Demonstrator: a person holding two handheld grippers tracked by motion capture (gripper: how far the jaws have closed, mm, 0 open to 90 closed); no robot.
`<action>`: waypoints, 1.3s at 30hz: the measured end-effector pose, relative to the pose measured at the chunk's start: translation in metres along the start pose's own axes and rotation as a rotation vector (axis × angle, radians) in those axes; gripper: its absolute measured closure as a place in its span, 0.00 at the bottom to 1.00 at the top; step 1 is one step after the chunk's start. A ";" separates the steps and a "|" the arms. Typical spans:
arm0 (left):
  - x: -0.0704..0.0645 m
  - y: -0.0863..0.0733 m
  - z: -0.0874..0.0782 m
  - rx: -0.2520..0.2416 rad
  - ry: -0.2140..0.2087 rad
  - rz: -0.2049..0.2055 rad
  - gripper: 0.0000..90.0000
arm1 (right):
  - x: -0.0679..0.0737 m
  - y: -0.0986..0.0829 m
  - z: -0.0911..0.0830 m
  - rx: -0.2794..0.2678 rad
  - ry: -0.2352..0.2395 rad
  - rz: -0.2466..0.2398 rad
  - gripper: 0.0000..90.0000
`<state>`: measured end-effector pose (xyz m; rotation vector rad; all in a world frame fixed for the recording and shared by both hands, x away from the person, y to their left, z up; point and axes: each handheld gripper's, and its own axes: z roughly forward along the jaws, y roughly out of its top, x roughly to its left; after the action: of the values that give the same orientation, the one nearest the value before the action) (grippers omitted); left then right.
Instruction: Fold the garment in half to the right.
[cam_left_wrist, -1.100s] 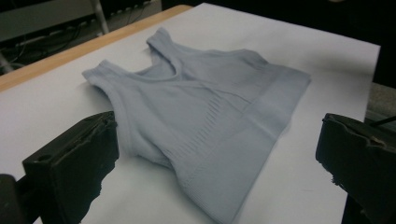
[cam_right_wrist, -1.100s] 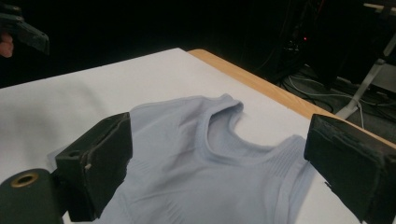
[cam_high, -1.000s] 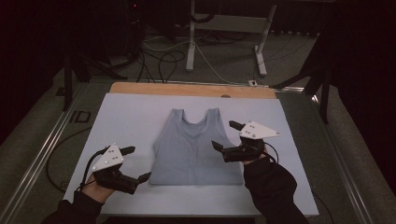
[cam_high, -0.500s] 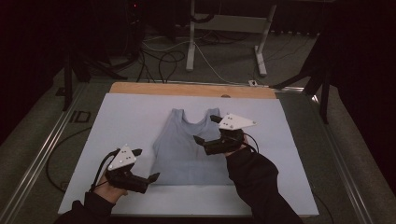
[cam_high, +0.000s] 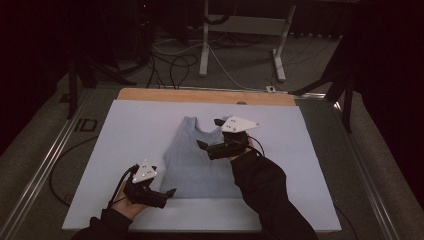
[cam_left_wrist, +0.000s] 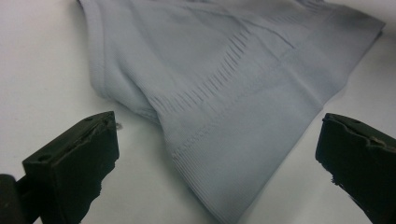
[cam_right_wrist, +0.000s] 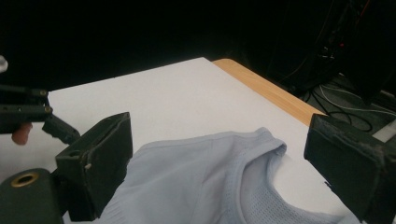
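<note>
Folding has not begun: the vest (cam_high: 200, 160) lies flat on the tabletop (cam_high: 120, 135). My left tool (cam_high: 170, 192) waits spread at its bottom corner, my right tool (cam_high: 209, 136) spread above its neckline.

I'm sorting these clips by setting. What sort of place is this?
Probably a lab or recording workspace, not a home: a white-covered table in a dark room, loose cables on the floor, a metal stand behind, and a grey tank top laid out flat.
</note>
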<state>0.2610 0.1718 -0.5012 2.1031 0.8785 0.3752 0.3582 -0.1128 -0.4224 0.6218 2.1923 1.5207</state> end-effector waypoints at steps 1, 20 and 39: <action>0.000 0.000 0.000 0.000 0.000 0.000 0.00 | 0.000 0.000 0.000 0.000 0.000 0.000 0.09; 0.012 -0.013 0.020 0.157 -0.074 -0.129 0.25 | 0.001 -0.010 0.025 0.040 0.027 0.002 0.09; 0.006 -0.011 0.018 0.183 -0.119 -0.170 0.83 | 0.001 -0.015 0.053 0.076 0.051 0.019 0.09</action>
<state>0.2693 0.1702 -0.5217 2.1708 1.0454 0.0822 0.3852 -0.0768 -0.4536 0.6359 2.2973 1.4842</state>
